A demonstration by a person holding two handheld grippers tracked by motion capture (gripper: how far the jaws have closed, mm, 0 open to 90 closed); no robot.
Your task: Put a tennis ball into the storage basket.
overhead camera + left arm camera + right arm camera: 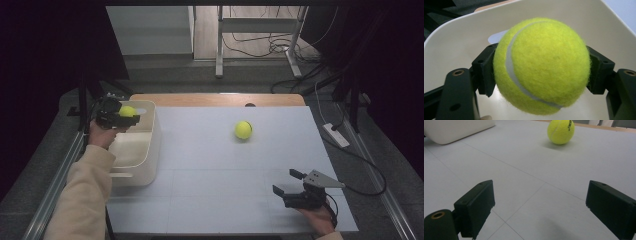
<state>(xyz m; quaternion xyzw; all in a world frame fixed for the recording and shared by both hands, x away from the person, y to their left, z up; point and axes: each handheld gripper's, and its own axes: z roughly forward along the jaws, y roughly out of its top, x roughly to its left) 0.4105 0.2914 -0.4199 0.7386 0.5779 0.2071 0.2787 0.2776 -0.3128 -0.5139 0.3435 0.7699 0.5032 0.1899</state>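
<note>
A yellow tennis ball (541, 66) is clamped between the black jaws of my left gripper (540, 72), which is shut on it. In the high view that gripper (129, 116) holds the ball (127, 111) over the far left corner of the white bin (150, 145). A second tennis ball (243, 130) lies free on the white table surface, also in the right gripper view (561, 131) far ahead of the jaws. My right gripper (287, 182) rests near the table's front right, open, with nothing between its jaws (540, 207).
The white bin's inner wall (461, 45) rises behind the held ball. A wooden table edge (215, 99) runs along the back. Cables (360, 165) trail on the floor to the right, and a desk frame (220, 45) stands beyond the table.
</note>
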